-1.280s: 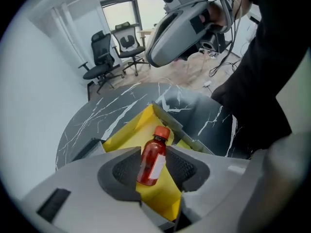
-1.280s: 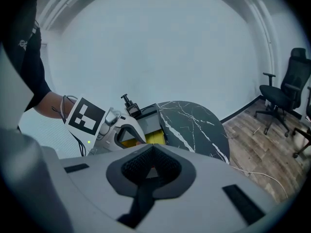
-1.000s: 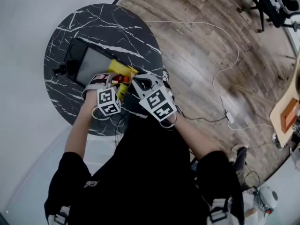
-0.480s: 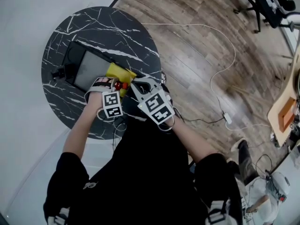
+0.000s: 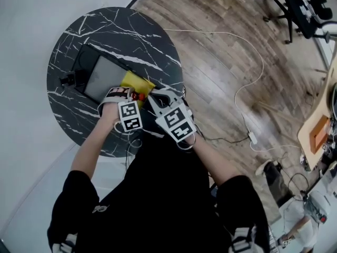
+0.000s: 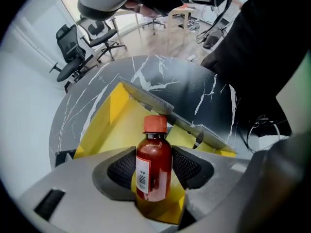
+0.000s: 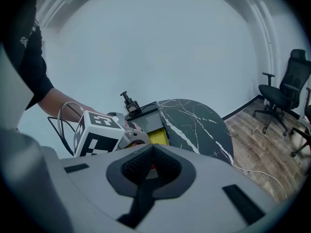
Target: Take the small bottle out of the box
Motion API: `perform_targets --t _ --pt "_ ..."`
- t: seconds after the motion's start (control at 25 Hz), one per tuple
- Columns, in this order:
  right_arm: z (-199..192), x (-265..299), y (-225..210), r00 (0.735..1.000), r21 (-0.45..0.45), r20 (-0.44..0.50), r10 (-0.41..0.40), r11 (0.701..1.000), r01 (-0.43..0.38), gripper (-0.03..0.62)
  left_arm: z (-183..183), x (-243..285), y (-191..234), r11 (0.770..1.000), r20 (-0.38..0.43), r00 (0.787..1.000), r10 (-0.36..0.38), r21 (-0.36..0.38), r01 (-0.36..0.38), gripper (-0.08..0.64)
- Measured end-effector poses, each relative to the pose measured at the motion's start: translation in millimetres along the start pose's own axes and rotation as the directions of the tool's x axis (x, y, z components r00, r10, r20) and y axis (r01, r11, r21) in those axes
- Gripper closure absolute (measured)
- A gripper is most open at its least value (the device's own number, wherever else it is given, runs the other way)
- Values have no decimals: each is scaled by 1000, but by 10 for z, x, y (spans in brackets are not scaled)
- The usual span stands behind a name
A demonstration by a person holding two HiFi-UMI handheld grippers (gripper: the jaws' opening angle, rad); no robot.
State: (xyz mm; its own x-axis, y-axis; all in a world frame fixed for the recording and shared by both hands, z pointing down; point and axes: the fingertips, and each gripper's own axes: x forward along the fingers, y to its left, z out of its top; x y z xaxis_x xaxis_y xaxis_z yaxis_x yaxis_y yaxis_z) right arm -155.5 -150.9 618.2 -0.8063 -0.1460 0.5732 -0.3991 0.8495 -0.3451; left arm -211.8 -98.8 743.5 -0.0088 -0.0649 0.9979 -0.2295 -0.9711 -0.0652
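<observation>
- Plainly, the left tool [image 6: 154,165] pointed straight down over the open yellow box [image 6: 111,123], and its jaws had just been opening to their widest.
- The small bottle [image 6: 153,152] stood upright between the two dark ribbed pads [image 6: 190,165]. It was released rather than squeezed, with yellow card showing past it on either side.
- The bottle was brown-red with an orange-red cap and a white barcode label on its left side. It rested on the yellow inside of the box, so it was not out of the box.
- Behind the bottle, a grey flap [image 6: 160,103] of the box ran slantwise across the left gripper view.
- In the head view the box [image 5: 136,81] lay on the round black marble desk [image 5: 105,30], at the edge nearest the person. It sat just beside a flat dark panel with a grey face [image 5: 102,73].
- The right tool [image 7: 152,160] sat just right of the box, angled downward, with its jaws clenched tip to tip. Only a speck of red and white showed through the slit beneath them, and I could not tell whether they pinched anything thin.
- The left tool's marker cube [image 7: 97,130] showed in the right gripper view, close in front of the right tool.
</observation>
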Motion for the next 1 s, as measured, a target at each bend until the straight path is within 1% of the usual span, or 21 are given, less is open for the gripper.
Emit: perform_targets --t 0.12,0.24,0.4,0.52,0.64,0.8,0.88,1.0 --pt "-5 -10 28 1000 -3 -3 0 1000 0 595 -29 -7 16 996 1 1000 -4 -87 4 350" --pt "-15 -11 30 1000 -11 -4 -5 1000 5 597 -64 -7 31 987 14 1000 -2 -163 4 350" --pt "-2 -34 47 1000 -17 -6 -9 1000 9 597 -125 1 -29 977 20 1000 -18 -211 21 350" --pt "9 -34 69 1000 -26 -5 -10 1000 9 595 -138 -20 -37 964 51 999 -14 -264 27 350" --pt "29 -29 93 1000 -38 -5 -10 999 10 597 -145 -90 0 945 89 996 6 -327 24 350" --pt "60 -28 126 1000 -52 -5 -9 999 9 595 -130 -204 75 915 141 989 53 -404 9 350" --pt "80 -26 140 1000 -57 -2 -10 998 10 595 -122 -253 119 894 168 982 83 -449 2 350" --pt "114 -21 159 1000 -67 1 -13 998 13 597 -110 -311 159 854 212 970 118 -520 10 350"
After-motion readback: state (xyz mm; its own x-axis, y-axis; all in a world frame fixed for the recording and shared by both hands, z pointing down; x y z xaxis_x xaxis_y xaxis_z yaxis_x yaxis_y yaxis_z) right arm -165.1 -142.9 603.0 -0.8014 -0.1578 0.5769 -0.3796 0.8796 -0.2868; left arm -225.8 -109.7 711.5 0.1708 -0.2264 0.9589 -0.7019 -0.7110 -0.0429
